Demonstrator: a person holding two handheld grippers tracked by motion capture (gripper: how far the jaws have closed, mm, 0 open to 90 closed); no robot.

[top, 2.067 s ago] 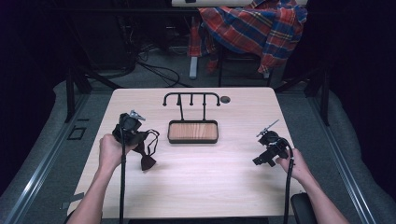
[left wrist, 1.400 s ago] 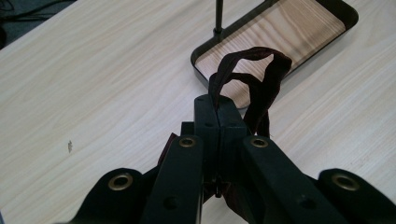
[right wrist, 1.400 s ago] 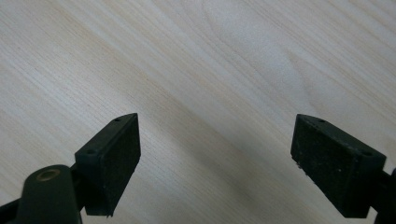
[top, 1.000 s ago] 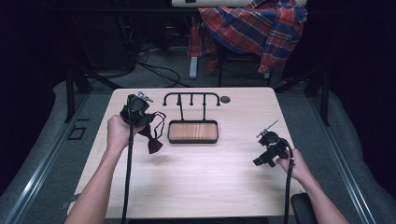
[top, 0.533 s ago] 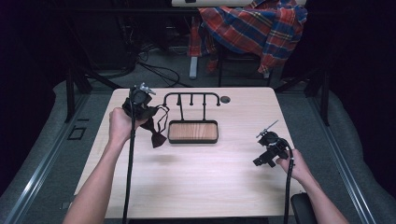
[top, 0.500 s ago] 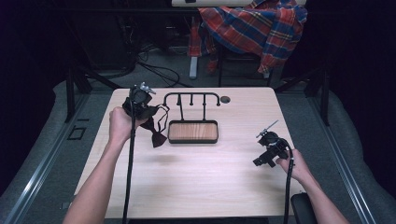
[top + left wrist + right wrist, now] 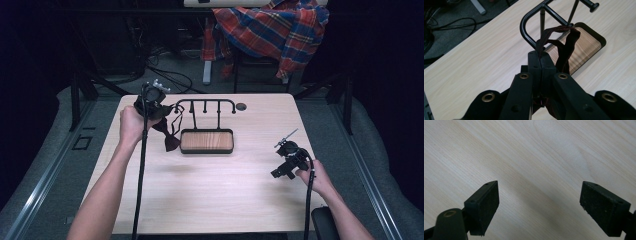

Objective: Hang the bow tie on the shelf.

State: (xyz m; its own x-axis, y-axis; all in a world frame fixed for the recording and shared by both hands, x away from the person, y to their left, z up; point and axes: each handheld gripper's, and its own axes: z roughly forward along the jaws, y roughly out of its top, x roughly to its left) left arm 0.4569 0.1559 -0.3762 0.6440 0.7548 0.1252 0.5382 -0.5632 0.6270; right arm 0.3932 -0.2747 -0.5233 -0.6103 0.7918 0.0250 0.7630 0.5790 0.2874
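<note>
A black metal rack point(image 7: 206, 105) with upright pegs rises from a wood-bottomed tray point(image 7: 206, 140) at the back middle of the table. My left gripper point(image 7: 165, 111) hangs by the rack's left end, shut on the strap of a dark red bow tie point(image 7: 170, 139) that dangles below it. In the left gripper view the strap point(image 7: 560, 40) loops up from the closed jaws point(image 7: 540, 58) right in front of the rack's curved corner point(image 7: 529, 37). My right gripper point(image 7: 281, 172) rests low at the table's right side, open, with bare wood between its pads point(image 7: 485, 205).
A small dark round hole point(image 7: 241, 106) sits in the table behind the rack. A plaid shirt point(image 7: 272, 27) drapes over a chair beyond the table, with cables on the floor point(image 7: 165, 75). The table's front half point(image 7: 210, 195) is bare light wood.
My left gripper has carried the bow tie from the table's left side back and rightward, up to the rack's left end. The right gripper has stayed put.
</note>
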